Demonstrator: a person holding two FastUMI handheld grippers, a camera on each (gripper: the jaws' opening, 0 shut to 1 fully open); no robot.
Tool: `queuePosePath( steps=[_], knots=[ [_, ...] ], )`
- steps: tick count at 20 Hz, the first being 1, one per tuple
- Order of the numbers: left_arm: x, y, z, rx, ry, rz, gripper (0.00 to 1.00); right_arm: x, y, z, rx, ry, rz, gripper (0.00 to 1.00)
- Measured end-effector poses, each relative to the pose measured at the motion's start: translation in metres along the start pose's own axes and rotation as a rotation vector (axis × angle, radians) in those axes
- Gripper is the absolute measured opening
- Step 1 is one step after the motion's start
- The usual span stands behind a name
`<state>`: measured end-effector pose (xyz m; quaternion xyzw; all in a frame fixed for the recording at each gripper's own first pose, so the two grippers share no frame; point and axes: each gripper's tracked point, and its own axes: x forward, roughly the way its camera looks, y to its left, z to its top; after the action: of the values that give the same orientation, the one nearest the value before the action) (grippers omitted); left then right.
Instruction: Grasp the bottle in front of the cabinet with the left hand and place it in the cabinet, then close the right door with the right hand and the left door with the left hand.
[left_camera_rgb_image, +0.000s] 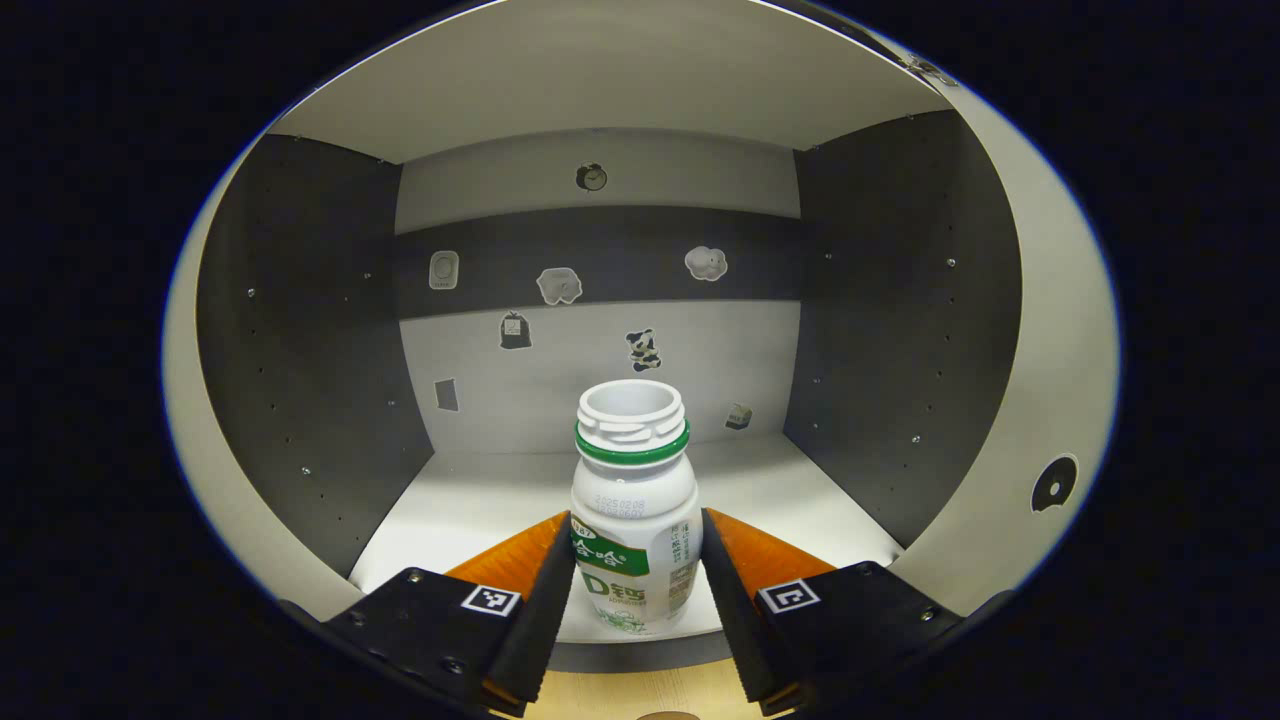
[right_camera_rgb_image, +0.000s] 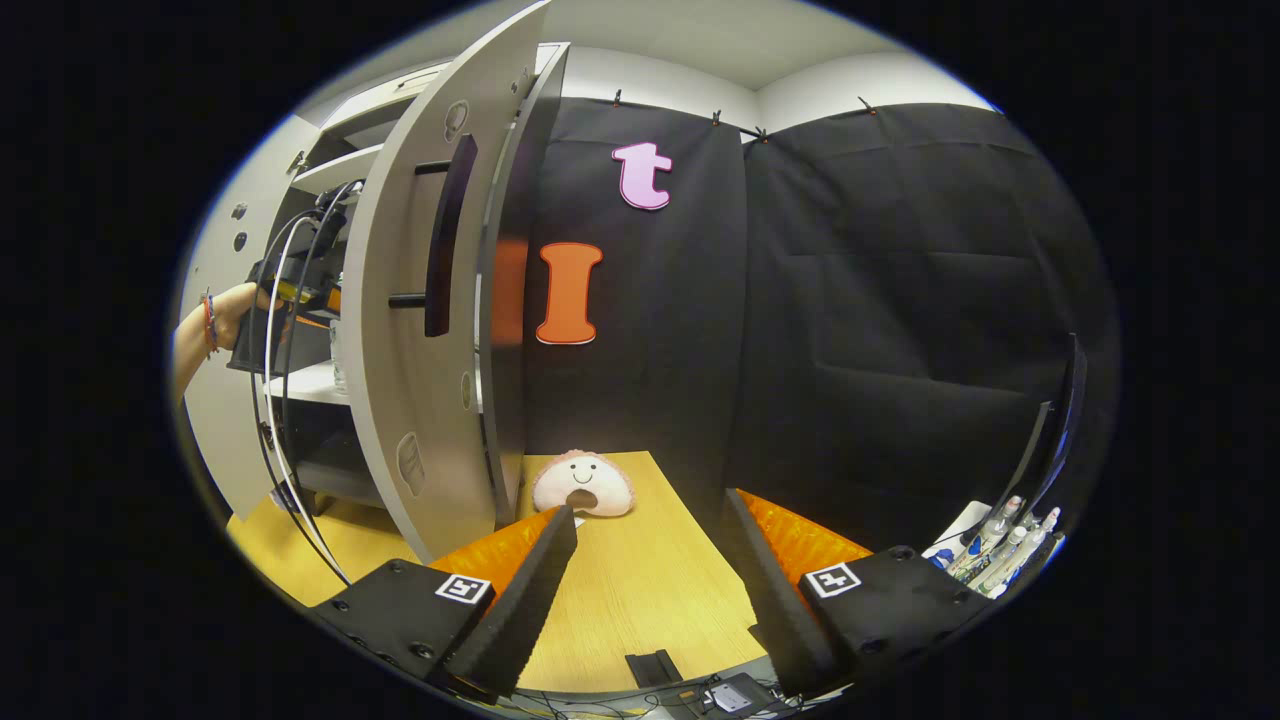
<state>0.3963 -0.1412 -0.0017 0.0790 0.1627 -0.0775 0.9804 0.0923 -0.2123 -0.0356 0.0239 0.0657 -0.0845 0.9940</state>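
Note:
A white bottle (left_camera_rgb_image: 635, 510) with a green neck ring and no cap stands upright between the orange-backed fingers of my left gripper (left_camera_rgb_image: 637, 545), which is shut on its body. It sits at the front edge of the cabinet's pale shelf (left_camera_rgb_image: 470, 505), with the dark side walls to either side. In the right gripper view, my right gripper (right_camera_rgb_image: 650, 525) hangs open over the wooden table (right_camera_rgb_image: 640, 590), with nothing between its fingers. The cabinet's right door (right_camera_rgb_image: 410, 400) stands open to its left, black handle (right_camera_rgb_image: 445, 235) facing me. Beyond it, a hand (right_camera_rgb_image: 215, 320) holds the left gripper (right_camera_rgb_image: 290, 300) inside the cabinet.
Small stickers (left_camera_rgb_image: 705, 262) dot the cabinet's back wall. A pink smiling plush (right_camera_rgb_image: 583, 483) lies on the table beside the open door's edge. Several small bottles (right_camera_rgb_image: 1000, 545) stand in a tray at the far right. Cables (right_camera_rgb_image: 280, 460) hang down by the cabinet front.

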Motion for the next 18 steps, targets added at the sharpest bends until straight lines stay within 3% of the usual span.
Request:
queuePosePath(
  steps=[3, 6, 7, 13, 18],
  knots=[
    [-0.003, -0.001, 0.001, 0.002, -0.002, 0.005, 0.76, 0.001, 0.001, -0.002, -0.001, 0.005, 0.001, 0.98],
    [-0.011, -0.001, 0.005, 0.000, -0.019, 0.017, 0.95, -0.001, 0.003, -0.001, -0.003, 0.002, 0.007, 0.98],
    [-0.016, -0.003, 0.007, 0.002, -0.027, 0.018, 0.97, -0.002, 0.003, -0.001, -0.004, 0.000, 0.009, 0.98],
    [-0.058, -0.002, 0.019, -0.016, -0.093, 0.029, 0.98, -0.005, 0.001, 0.005, -0.008, -0.021, 0.020, 0.98],
    [-0.119, 0.004, 0.030, -0.062, -0.165, 0.042, 0.98, -0.013, -0.003, 0.017, -0.021, -0.050, 0.036, 0.98]
  ],
)
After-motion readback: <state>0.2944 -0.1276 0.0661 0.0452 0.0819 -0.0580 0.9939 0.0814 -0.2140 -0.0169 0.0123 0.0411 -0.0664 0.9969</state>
